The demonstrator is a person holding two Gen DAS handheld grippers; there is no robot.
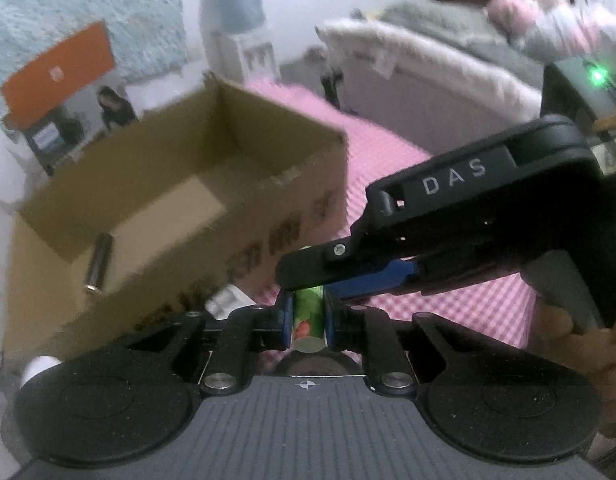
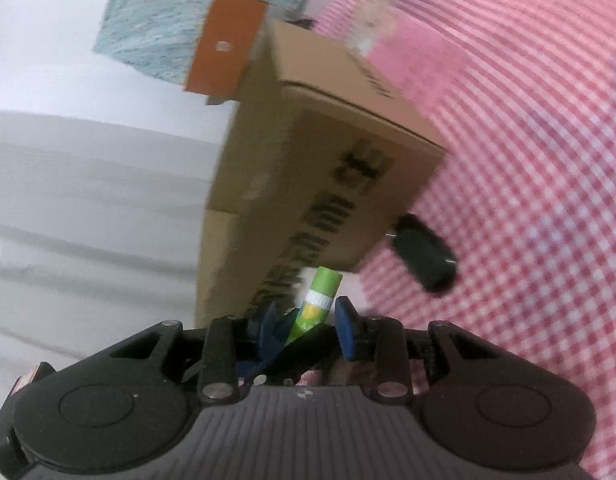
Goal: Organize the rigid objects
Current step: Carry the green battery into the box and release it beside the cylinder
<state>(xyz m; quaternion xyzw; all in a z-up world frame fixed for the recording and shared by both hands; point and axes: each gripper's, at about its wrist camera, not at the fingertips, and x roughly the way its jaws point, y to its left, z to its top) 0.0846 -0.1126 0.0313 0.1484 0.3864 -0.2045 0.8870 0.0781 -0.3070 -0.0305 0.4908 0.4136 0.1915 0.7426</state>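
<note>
A brown corrugated cardboard box (image 1: 180, 184) with dark printed lettering sits open on a pink-and-white checked cloth (image 1: 383, 156); a dark metallic cylinder (image 1: 98, 264) lies inside against its near wall. The left tongs (image 1: 309, 320) are clenched on a small green glue stick (image 1: 308, 316), round and smooth, just right of the box. The right tongs (image 2: 308, 322) stand partly open around the same stick (image 2: 316, 304), their blue pads not clearly pressing it.
</note>
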